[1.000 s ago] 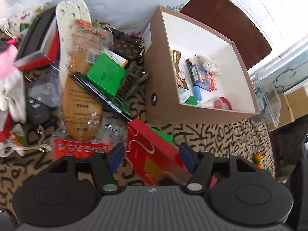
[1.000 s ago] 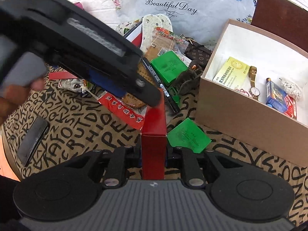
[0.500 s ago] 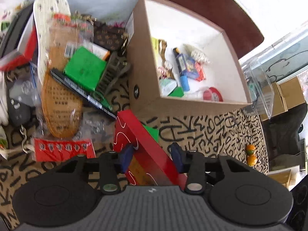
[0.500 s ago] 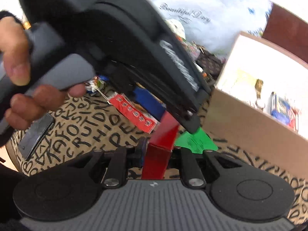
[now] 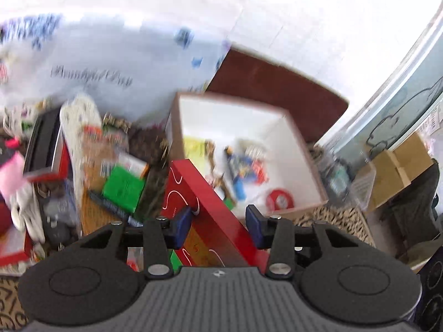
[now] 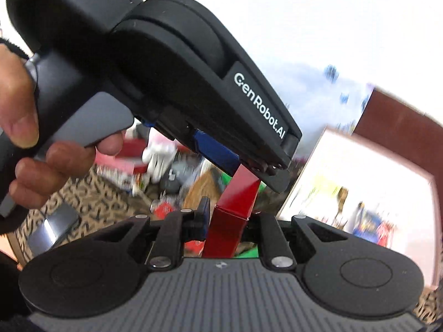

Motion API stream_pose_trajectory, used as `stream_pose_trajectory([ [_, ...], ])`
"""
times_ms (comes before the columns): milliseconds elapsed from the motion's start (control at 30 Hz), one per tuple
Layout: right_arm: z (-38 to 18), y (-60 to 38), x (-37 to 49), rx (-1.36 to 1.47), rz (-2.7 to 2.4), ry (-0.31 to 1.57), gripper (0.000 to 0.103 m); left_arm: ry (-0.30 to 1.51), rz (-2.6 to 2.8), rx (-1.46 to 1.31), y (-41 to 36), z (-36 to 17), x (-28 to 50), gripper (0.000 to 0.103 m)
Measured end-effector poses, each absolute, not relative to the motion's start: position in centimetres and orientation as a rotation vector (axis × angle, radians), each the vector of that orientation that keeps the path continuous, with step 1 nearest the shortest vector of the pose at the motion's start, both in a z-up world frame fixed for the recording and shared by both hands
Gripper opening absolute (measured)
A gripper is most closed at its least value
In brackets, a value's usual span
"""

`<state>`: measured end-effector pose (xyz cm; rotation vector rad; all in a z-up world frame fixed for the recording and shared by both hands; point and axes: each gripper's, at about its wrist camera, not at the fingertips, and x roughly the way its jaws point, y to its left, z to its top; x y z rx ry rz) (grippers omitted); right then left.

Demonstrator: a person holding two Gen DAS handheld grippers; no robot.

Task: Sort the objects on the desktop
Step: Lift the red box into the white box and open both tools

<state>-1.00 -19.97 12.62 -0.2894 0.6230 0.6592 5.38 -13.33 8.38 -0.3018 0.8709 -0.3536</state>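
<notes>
Left wrist view: a long, flat red cardboard box point(image 5: 205, 207) hangs above the cluttered desk, just before the open brown storage box point(image 5: 299, 149), clamped across its width by the left gripper point(image 5: 218, 221) and across its thin end by the right gripper point(image 6: 229, 221). Likely light, stiff, glossy; a two-ended hold suits it.

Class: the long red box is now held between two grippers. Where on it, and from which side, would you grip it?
Grip the red box across its narrow faces, near each end, from above. It is long, flat and tilted, so one mid-grip would let it swing. The left gripper and right gripper straddle it so.
</notes>
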Motion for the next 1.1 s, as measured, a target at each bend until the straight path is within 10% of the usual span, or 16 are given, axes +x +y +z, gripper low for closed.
stream_pose_trajectory([
  [1100, 8.8, -28.0, 11.7, -0.358, 0.353, 0.587, 0.014, 0.890, -0.620, -0.321, -21.9, 4.7, 21.2, 0.025],
])
